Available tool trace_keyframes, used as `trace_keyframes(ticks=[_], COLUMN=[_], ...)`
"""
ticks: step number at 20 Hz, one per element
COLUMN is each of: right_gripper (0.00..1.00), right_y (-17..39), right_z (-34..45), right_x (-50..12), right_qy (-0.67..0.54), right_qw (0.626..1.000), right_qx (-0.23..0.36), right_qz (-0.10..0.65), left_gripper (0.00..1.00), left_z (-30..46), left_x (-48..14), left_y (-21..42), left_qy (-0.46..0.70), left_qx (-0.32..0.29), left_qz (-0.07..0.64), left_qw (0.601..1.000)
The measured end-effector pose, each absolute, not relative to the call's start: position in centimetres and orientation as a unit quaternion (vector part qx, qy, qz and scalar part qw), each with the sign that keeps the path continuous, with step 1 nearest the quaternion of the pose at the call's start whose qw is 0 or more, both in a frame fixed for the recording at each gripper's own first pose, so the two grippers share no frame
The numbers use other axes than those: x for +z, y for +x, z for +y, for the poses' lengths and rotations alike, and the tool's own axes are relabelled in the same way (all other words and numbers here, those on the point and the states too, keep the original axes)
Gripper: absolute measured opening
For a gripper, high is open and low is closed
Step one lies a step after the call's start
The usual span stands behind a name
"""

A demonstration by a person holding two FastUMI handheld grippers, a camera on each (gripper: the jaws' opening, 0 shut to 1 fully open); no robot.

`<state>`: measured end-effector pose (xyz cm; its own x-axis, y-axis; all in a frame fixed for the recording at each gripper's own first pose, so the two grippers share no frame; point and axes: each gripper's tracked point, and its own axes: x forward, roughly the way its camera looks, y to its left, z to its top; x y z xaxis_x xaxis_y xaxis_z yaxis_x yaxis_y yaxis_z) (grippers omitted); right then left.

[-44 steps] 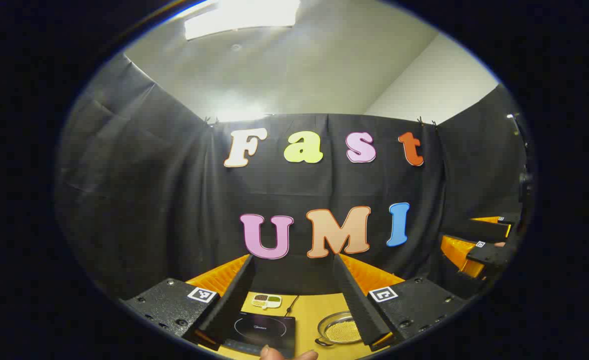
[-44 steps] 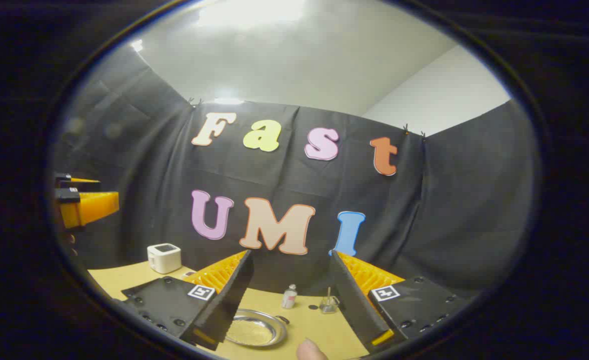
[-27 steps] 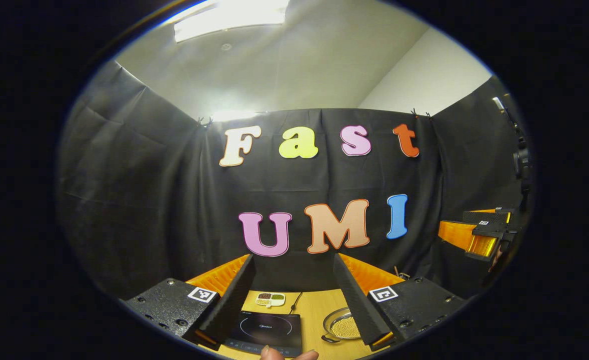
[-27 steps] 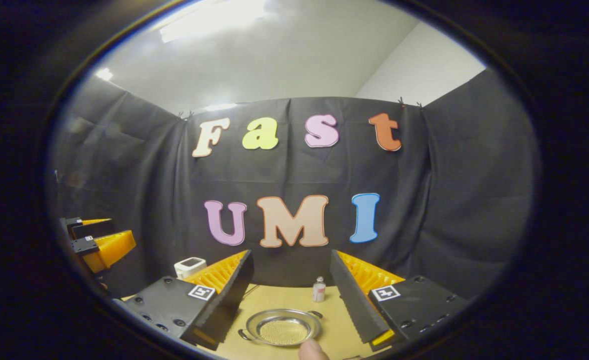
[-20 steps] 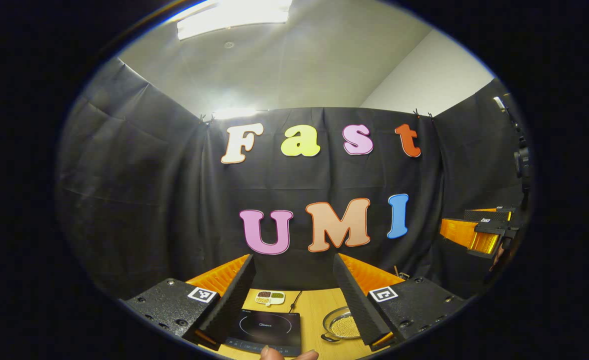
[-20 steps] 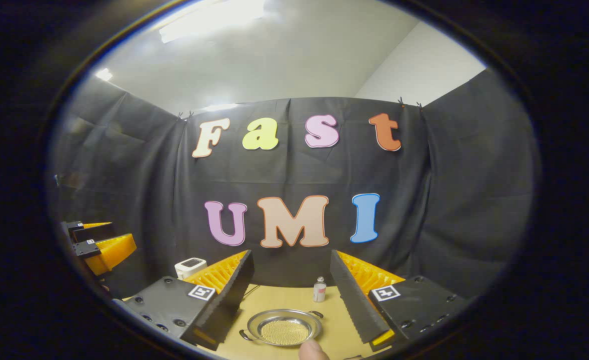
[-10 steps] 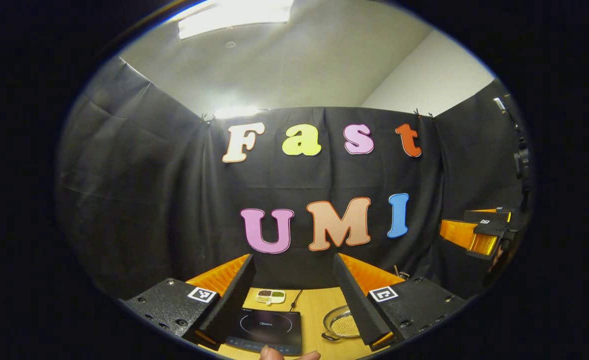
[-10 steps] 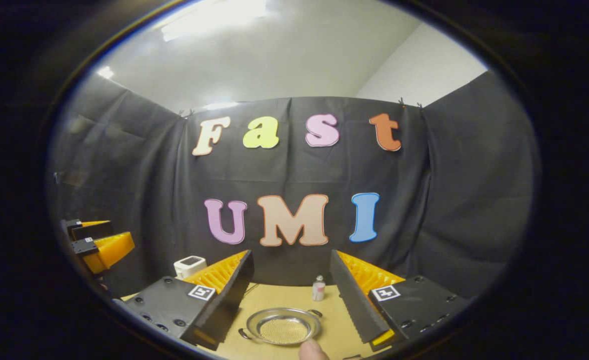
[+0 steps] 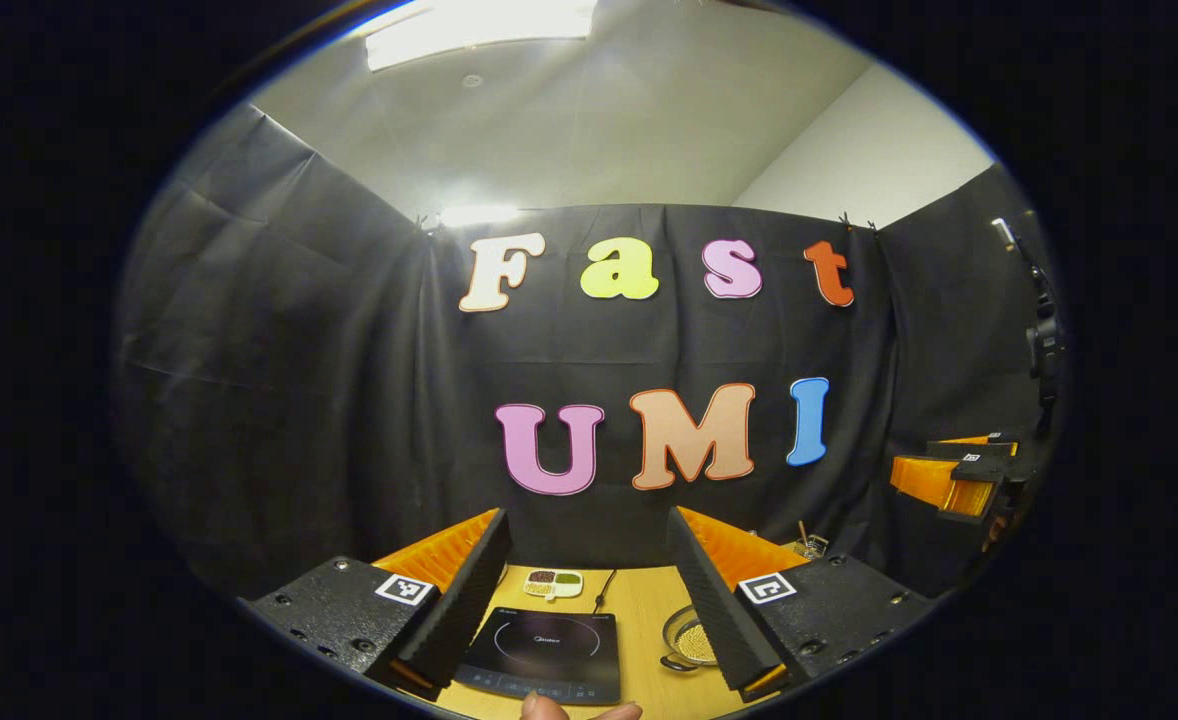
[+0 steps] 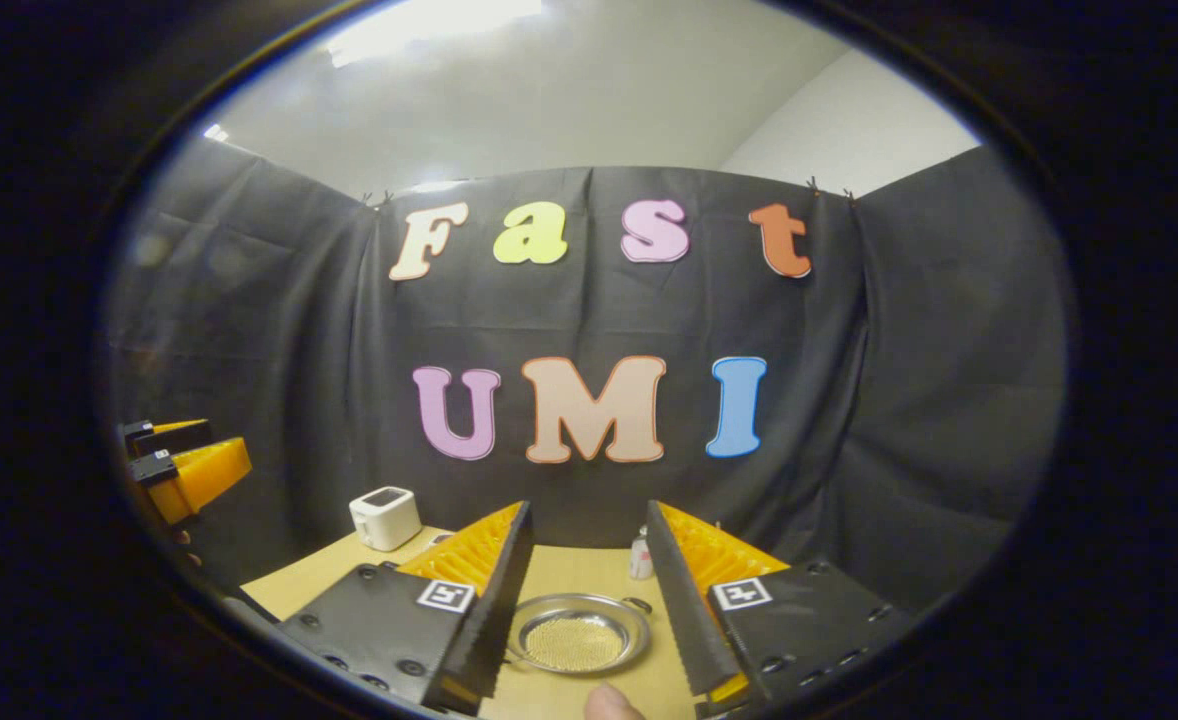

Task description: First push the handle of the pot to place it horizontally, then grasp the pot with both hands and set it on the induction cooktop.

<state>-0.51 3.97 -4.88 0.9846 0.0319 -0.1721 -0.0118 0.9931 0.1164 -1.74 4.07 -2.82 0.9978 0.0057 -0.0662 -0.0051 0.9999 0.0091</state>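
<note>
While narrowing since half a second ago, right gripper (image 10: 581,600) frames pot (image 10: 579,641), jaws still parted, touching nothing; means handle push about to start. Left gripper (image 9: 589,600) wide open above cooktop (image 9: 546,656), pot just right of cooktop. Count: one pot, one cooktop, two grippers.

Open table (image 10: 569,578) lies around my pot (image 10: 577,642); a small bottle (image 10: 640,556) stands behind it, a white box (image 10: 385,518) far left.

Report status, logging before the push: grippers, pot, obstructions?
Left gripper open, right gripper open, both empty. Shallow steel pot on table beside black induction cooktop. Nothing between them.
</note>
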Motion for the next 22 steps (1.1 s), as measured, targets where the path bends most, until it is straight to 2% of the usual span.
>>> trace_keyframes(ticks=[3, 6, 9, 11, 13, 15, 16, 17, 22], right_gripper=[0.45, 0.43, 0.10, 0.14, 0.09, 0.02, 0.06, 0.02, 0.04], right_y=[-0.7, -0.4, -0.6, -0.5, 0.7, 2.0, 2.4, 3.0, 4.7], right_z=[4.6, 6.1, 7.5, 7.1, 6.7, 7.1, 6.5, 6.1, 5.9], right_x=[-6.1, -8.7, -10.6, -11.5, -14.3, -15.9, -16.3, -16.8, -21.5], right_qy=[0.039, 0.036, 0.043, 0.034, 0.028, 0.042, 0.051, 0.061, 0.103], right_qw=[0.994, 0.991, 0.988, 0.985, 0.982, 0.978, 0.977, 0.976, 0.964], right_qx=[-0.002, -0.010, 0.004, -0.007, -0.011, -0.007, -0.010, -0.013, -0.007], right_qz=[0.102, 0.126, 0.151, 0.168, 0.189, 0.204, 0.205, 0.209, 0.246], left_gripper=[0.95, 0.92, 0.92, 0.95, 0.92, 0.95, 0.95, 0.93, 0.96], left_z=[5.4, 6.2, 7.1, 7.6, 7.9, 7.6, 7.4, 7.3, 6.4], left_x=[-3.3, -4.2, -5.9, -6.8, -8.2, -8.7, -8.9, -9.0, -10.4], left_y=[-1.9, -2.0, -1.7, -0.6, 0.6, 2.0, 2.8, 3.6, 6.8], left_qy=[0.009, 0.004, -0.009, -0.016, -0.016, -0.026, -0.029, -0.027, -0.016], left_qx=[-0.004, -0.013, -0.011, -0.006, 0.003, 0.009, 0.008, 0.007, 0.006], left_qz=[0.033, 0.038, 0.056, 0.062, 0.075, 0.083, 0.085, 0.085, 0.098], left_qw=[0.999, 0.999, 0.998, 0.998, 0.997, 0.996, 0.996, 0.996, 0.995])
